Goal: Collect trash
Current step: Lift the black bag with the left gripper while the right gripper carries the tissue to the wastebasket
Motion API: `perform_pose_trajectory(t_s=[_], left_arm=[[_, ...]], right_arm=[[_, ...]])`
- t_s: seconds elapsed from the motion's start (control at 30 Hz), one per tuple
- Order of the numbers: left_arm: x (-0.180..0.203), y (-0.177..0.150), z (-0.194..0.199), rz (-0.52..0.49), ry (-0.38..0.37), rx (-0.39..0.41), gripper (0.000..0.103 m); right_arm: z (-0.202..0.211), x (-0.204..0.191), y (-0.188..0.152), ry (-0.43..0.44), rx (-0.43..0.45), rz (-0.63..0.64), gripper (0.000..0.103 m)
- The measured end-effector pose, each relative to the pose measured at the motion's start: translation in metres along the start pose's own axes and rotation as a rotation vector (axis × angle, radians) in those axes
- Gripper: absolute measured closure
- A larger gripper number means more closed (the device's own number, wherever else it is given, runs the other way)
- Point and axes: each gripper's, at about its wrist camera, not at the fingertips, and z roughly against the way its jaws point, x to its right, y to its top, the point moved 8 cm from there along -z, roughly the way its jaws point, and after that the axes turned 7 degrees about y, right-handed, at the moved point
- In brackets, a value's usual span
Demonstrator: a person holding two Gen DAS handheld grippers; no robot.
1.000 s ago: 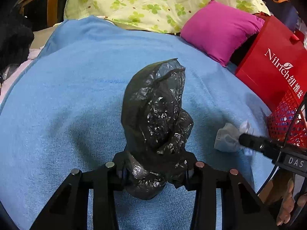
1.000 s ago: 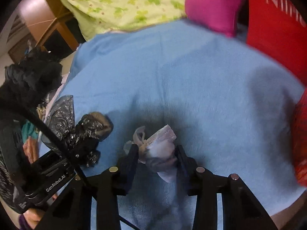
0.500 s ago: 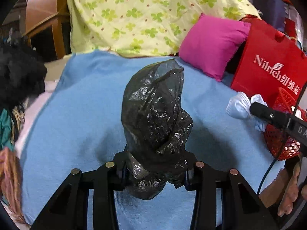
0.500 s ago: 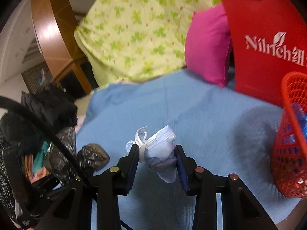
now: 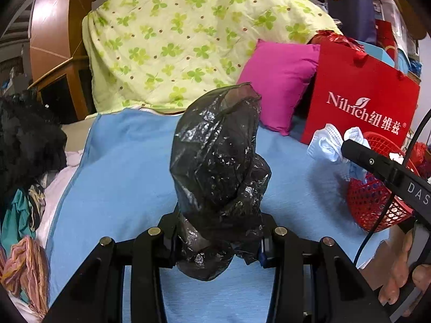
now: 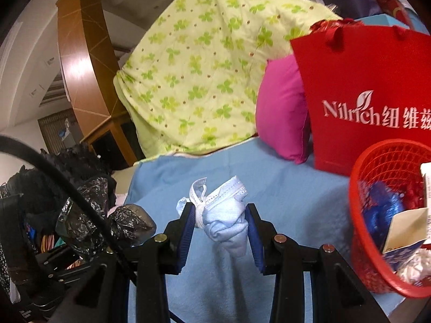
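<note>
A glossy, crinkled black plastic bag [image 5: 218,167] is seen over matt blue fleece bedding [image 5: 121,167]; soft pale cloth [image 6: 229,215], red plastic mesh basket [image 6: 361,215].

My left wrist camera looks forward along its gripper's fingers, angled down across the blue blanket [image 5: 121,177] toward the green quilt [image 5: 188,40]. My right wrist camera faces nearly the same way, closer beside the red basket [image 6: 377,177]. Both share the quilt, pink pillow [image 5: 277,80] and red bag [image 6: 363,94].

A bed under a blue blanket [image 5: 121,177] carries a magenta pillow [image 5: 280,80], red paper bag [image 5: 361,91] and red mesh basket [image 6: 377,188].
</note>
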Motion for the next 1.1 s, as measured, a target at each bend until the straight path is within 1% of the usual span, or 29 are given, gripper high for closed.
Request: perform_pose_trajectory(t_s=[0.3,0.53,0.77,1.1], left_arm=[[0.026,0.01,0.017,-0.031,-0.032,0.022,0.059],[0.041,0.019,0.025,-0.056,-0.051,0.041,0.059],[0.056,0.023,0.032,-0.065,-0.09,0.044,0.059],[0.081,0.031,0.039,-0.111,-0.114,0.068,0.059]], right_arm=[[0.025,0.022,0.016,-0.02,0.081,-0.036,0.063],[0.044,0.039,0.023,-0.031,0.129,-0.062,0.063],[0.062,0.056,0.03,-0.05,0.168,-0.09,0.063],[0.081,0.081,0.036,-0.069,0.21,-0.135,0.063]])
